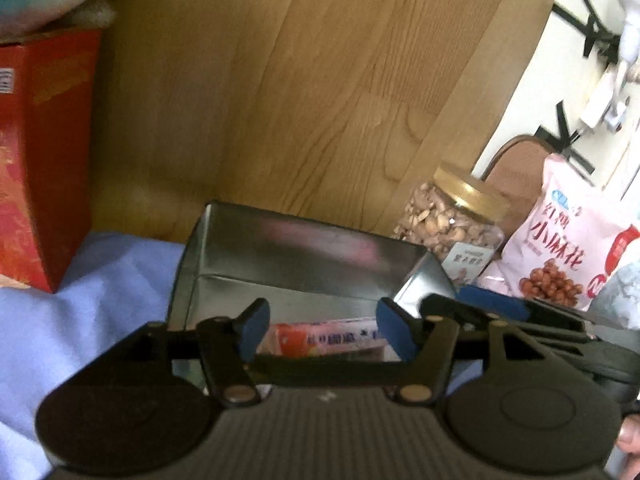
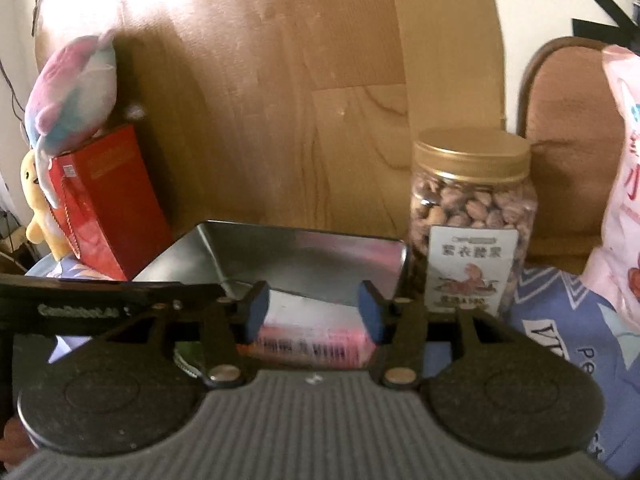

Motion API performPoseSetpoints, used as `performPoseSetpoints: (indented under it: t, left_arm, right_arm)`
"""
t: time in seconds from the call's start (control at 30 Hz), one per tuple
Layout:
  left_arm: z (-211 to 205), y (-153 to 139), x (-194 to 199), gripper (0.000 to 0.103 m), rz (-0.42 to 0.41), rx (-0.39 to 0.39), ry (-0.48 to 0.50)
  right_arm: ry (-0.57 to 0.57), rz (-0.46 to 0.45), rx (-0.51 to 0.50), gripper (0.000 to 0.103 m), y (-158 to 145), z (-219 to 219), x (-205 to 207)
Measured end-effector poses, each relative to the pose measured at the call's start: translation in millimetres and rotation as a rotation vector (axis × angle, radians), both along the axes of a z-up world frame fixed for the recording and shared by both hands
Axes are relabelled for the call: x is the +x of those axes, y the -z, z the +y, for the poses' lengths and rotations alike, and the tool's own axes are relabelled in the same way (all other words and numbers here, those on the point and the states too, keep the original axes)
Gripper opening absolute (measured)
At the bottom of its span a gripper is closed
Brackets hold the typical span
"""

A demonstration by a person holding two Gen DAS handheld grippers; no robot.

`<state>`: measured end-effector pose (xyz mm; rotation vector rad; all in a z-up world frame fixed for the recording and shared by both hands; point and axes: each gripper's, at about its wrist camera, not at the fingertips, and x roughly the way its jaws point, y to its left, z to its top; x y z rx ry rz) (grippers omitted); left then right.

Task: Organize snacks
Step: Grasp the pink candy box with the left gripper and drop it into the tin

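An open silver tin [image 1: 304, 248] sits on blue cloth against a wooden panel. In it lies a pink and orange snack packet [image 1: 320, 338]. My left gripper [image 1: 325, 330] hovers over the tin's near edge, open, with its blue pads on either side of the packet and not pressing it. In the right wrist view the tin [image 2: 304, 256] holds a pink packet [image 2: 312, 340]. My right gripper [image 2: 313, 314] is open above it, the packet showing between its pads. I cannot tell whether both views show the same packet. The two grippers are side by side.
A clear jar of nuts with a gold lid [image 2: 472, 208] stands right of the tin, with a pink snack bag [image 1: 560, 240] beyond it. A red box [image 2: 108, 200] stands to the left under a plush toy [image 2: 72, 92]. A chair back [image 2: 568, 140] is behind.
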<state>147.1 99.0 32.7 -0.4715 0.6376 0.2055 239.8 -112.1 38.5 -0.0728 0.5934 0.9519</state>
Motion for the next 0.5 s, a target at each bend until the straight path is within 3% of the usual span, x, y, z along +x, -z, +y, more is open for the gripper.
performPoseSetpoints:
  t: [0.07, 0.13, 0.23, 0.37, 0.47, 0.5]
  left_arm:
    - [1.1, -7.5, -19.5, 0.061, -0.039, -0.018, -0.009]
    - [-0.9, -11.2, -41.5, 0.062, -0.064, -0.072, -0.005]
    - [-15.0, -10.6, -78.4, 0.062, -0.085, -0.129, 0.032]
    - [-53.6, 0.6, -121.9, 0.062, -0.096, -0.111, 0.102]
    - [-76.0, 11.5, -143.0, 0.062, -0.070, -0.074, 0.111]
    - [-81.4, 15.7, -146.5, 0.062, -0.051, -0.071, 0.115]
  right_arm:
    - [0.000, -0.004, 0.026, 0.059, -3.7, -17.4, -6.7]
    - [0.000, 0.051, 0.061, 0.059, -1.9, -39.8, -12.9]
    - [0.012, 0.165, 0.071, 0.059, 13.6, -66.6, -16.8]
    - [0.075, 0.385, 0.051, 0.057, 47.8, -79.4, -6.0]
    - [0.045, 0.529, 0.057, 0.023, 62.7, -75.4, -4.3]
    - [0.049, 0.523, 0.057, 0.023, 61.9, -75.2, -10.4]
